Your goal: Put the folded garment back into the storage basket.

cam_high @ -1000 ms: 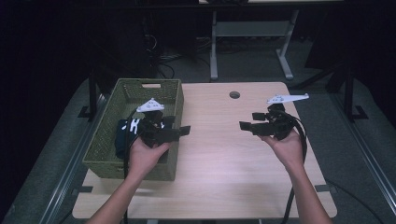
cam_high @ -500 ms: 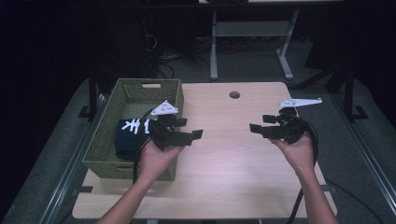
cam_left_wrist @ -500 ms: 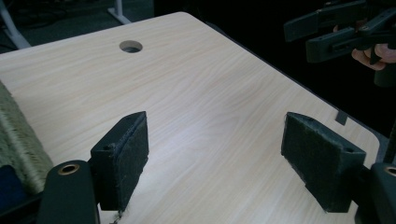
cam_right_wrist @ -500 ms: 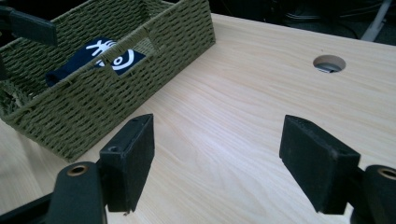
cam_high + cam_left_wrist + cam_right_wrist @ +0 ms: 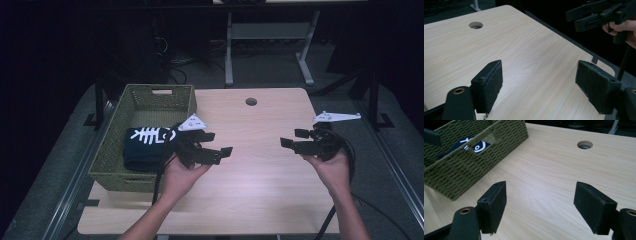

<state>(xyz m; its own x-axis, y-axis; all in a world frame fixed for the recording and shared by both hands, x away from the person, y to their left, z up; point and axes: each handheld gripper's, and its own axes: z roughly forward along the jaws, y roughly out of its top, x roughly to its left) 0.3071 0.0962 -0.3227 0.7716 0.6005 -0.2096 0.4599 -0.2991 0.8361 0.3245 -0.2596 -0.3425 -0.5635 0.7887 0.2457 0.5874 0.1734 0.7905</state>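
folded garment in basket, both grippers empty

green woven basket (image 5: 114,150) at table (image 5: 260,200) left edge; dark folded garment (image 5: 142,147) with white fishbone print inside, long axis across the basket. left hand-held gripper (image 5: 220,144) released, now off the basket over bare table. right hand-held gripper (image 5: 292,138) released, shifted slightly right.

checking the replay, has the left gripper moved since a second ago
Yes. The left gripper was over the green basket; now it is off the basket's right rim, over the bare table.

Table (image 5: 260,165) pale smooth wood-grain; basket (image 5: 150,95) rough green weave; garment (image 5: 145,147) dark cloth.
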